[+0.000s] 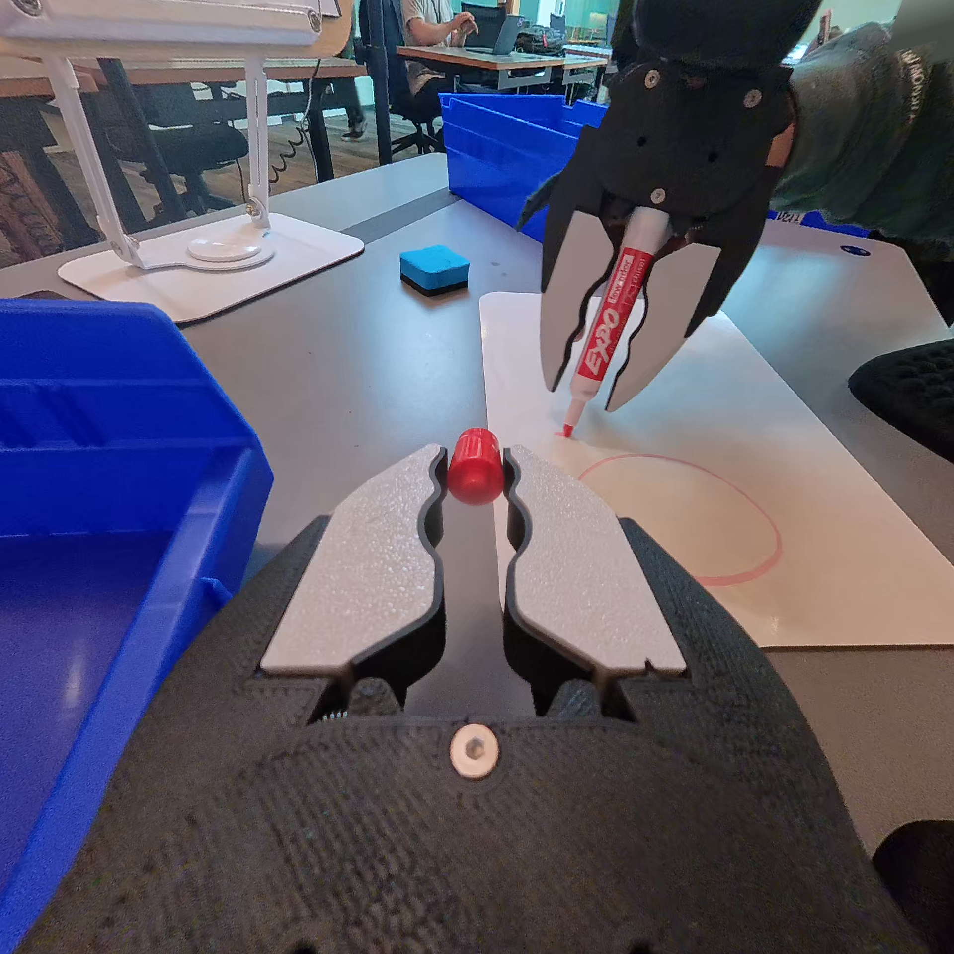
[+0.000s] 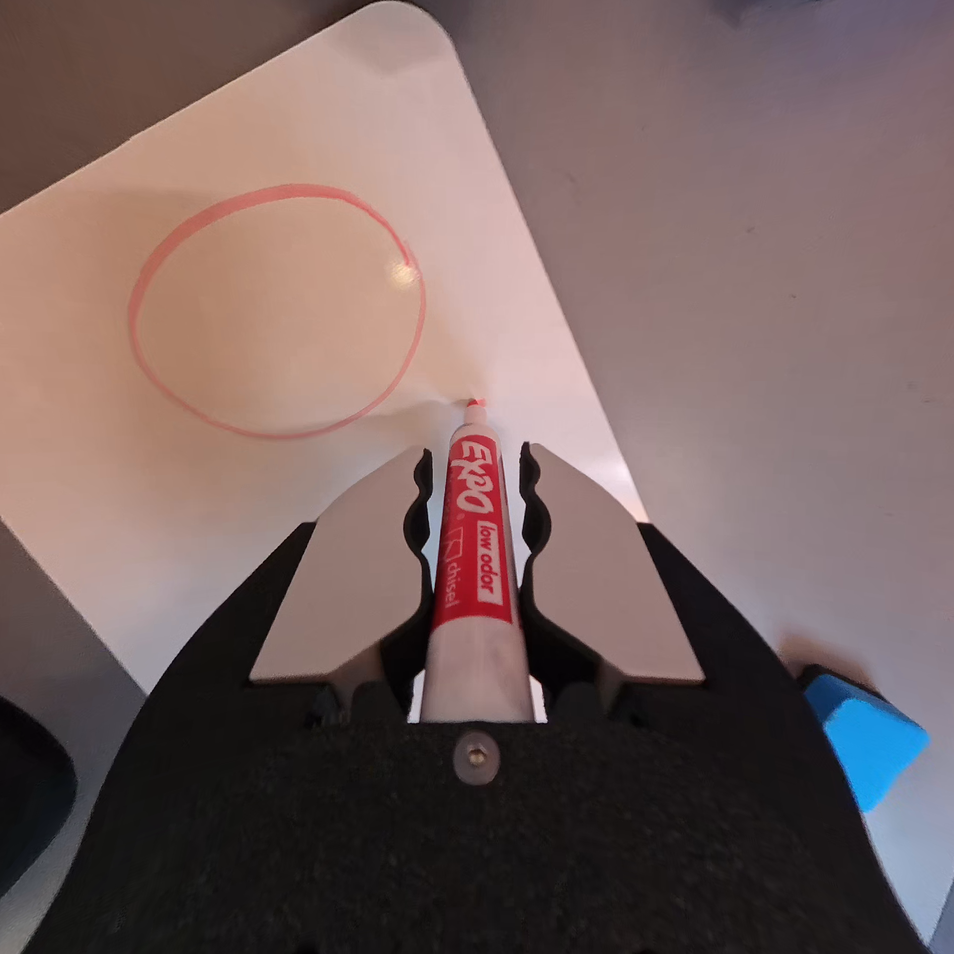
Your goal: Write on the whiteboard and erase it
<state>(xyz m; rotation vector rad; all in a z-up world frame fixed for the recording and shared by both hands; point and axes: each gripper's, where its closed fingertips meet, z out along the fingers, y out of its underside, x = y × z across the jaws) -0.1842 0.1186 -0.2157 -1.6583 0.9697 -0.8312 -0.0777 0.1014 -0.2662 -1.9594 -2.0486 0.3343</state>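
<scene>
- Whiteboard [image 1: 774,464] is lying flat on the grey counter [image 1: 335,361], with a red circle [image 2: 273,309] drawn on it.
- The right gripper [image 1: 583,400] is squeezing a red marker [image 1: 611,315], and the marker is sticking out past its fingers.
- The marker tip is touching the whiteboard just beside the circle, near the board's edge.
- The left gripper [image 1: 475,454] is closing on a small red cap [image 1: 475,467] at its fingertips, right by the whiteboard's edge.
- A blue eraser [image 1: 434,268] is sitting on the counter near the whiteboard's far corner.
- Blue bins are standing at the counter's near left edge [image 1: 103,464] and far edge [image 1: 506,149].
- A white stand [image 1: 206,258] is sitting at the far left.
</scene>
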